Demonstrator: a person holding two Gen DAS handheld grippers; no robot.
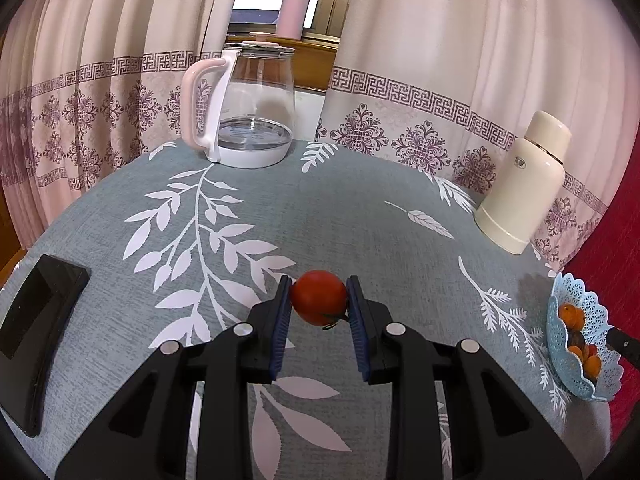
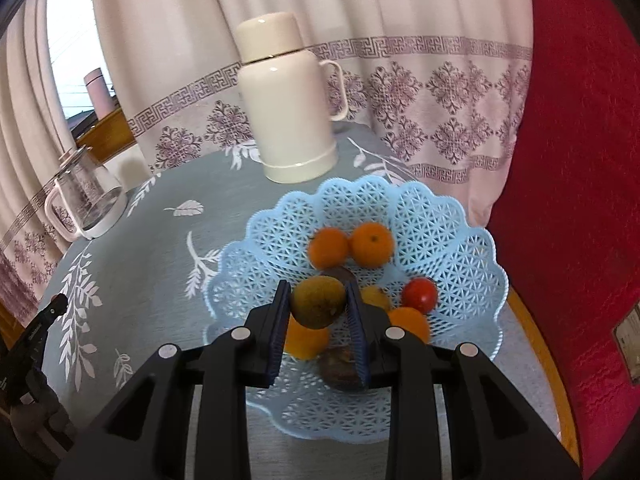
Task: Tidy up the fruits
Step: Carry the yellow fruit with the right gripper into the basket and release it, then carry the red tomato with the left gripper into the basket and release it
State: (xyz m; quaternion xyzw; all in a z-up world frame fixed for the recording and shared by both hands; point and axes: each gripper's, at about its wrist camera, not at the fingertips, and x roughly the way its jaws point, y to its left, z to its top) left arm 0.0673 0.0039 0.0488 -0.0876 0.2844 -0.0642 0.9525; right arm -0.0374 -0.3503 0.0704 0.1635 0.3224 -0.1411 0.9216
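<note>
The left tongs [image 1: 319, 298] are gripping a red tomato [image 1: 319, 297] above the desk [image 1: 360, 220]. The right tongs [image 2: 319, 305] are clenching a greenish-brown fruit [image 2: 318, 306] over the blue basket [image 2: 452, 248].

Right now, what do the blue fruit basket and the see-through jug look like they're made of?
The blue basket looks like moulded plastic, matte, judging by its uniform lattice holes and scalloped rim. The jug seems clear glass or hard clear plastic, glossy with reflections, with a pale pink plastic-looking handle.
</note>
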